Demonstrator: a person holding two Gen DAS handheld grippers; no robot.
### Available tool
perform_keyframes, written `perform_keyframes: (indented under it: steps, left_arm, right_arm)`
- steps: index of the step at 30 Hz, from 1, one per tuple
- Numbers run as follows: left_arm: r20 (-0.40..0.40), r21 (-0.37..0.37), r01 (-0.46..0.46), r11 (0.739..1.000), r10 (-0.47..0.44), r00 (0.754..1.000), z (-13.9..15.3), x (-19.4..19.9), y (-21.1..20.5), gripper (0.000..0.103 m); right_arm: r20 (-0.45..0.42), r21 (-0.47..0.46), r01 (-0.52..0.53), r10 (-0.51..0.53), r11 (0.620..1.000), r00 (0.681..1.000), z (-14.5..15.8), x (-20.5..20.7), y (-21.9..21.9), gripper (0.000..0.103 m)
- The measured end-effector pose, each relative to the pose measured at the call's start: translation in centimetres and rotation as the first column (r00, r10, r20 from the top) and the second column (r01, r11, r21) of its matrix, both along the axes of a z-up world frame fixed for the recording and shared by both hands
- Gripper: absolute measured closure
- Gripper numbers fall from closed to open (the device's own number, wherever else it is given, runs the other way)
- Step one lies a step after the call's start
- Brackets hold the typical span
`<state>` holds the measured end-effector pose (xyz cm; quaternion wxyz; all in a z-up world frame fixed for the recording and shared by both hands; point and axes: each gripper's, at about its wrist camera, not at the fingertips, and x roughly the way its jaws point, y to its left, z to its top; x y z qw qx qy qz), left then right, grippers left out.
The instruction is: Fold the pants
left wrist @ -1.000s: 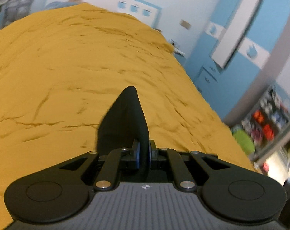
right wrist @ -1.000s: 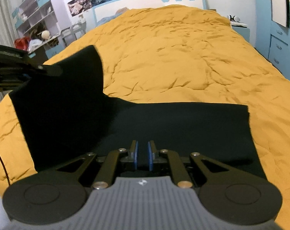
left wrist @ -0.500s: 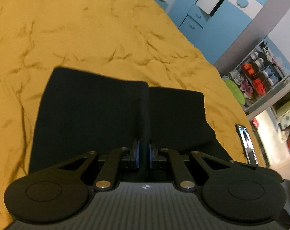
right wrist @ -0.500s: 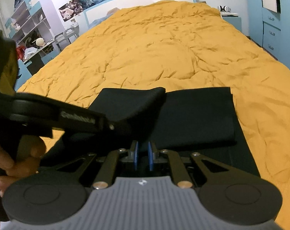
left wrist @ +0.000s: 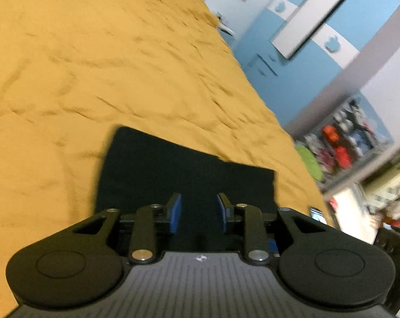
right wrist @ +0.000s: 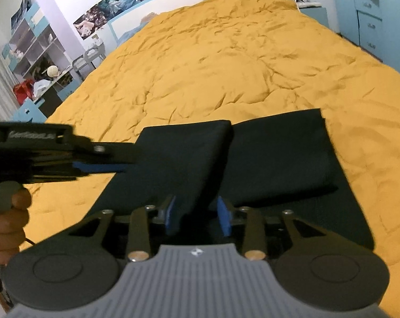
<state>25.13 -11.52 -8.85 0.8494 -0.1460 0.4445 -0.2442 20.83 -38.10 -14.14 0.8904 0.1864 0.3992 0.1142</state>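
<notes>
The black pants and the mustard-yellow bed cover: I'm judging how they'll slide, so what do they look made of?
The black pants look like a matte, smooth woven or knit cloth: no sheen, and folded edges that lie soft and flat. The exact fibre cannot be told. The mustard-yellow bed cover looks like a padded matte fabric, perhaps cotton: puffy, with many fine creases.

Soft, even indoor light fills both views, with no hard shadows; only shallow shading sits in the creases of the yellow bedspread (right wrist: 226,61). The left wrist view is smeared with motion blur: the blue wardrobe (left wrist: 313,39) and the shelves (left wrist: 342,143) at right streak, and the bedspread wrinkles look soft. The right wrist view is sharper, though the left gripper (right wrist: 104,168) at its edge is blurred. The black pants (right wrist: 252,156) read as a nearly featureless dark mass. Fisheye bending curves the walls, and dark vignetting clips the corners.
</notes>
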Motion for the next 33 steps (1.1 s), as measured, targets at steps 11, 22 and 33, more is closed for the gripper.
perform_keyframes:
  steps: [11, 22, 33]
  left_arm:
    - [-0.02, -0.003, -0.116, 0.993, 0.116, 0.993, -0.7, 0.2, 5.7, 0.072]
    - [-0.014, -0.017, -0.127, 0.992, 0.127, 0.992, -0.9, -0.5, 6.4, 0.072]
    - [0.022, -0.042, -0.129, 0.991, 0.13, 0.991, 0.2, -1.4, 6.4, 0.072]
  right_arm:
    - [-0.187, 0.299, 0.153, -0.099, 0.942, 0.977, -4.4, 4.6, -2.3, 0.085]
    - [-0.055, 0.208, 0.026, -0.015, 0.978, 0.998, 1.8, 5.5, 0.9, 0.099]
    - [0.046, 0.089, -0.071, 0.067, 0.993, 0.997, 10.2, 5.4, -1.2, 0.1]
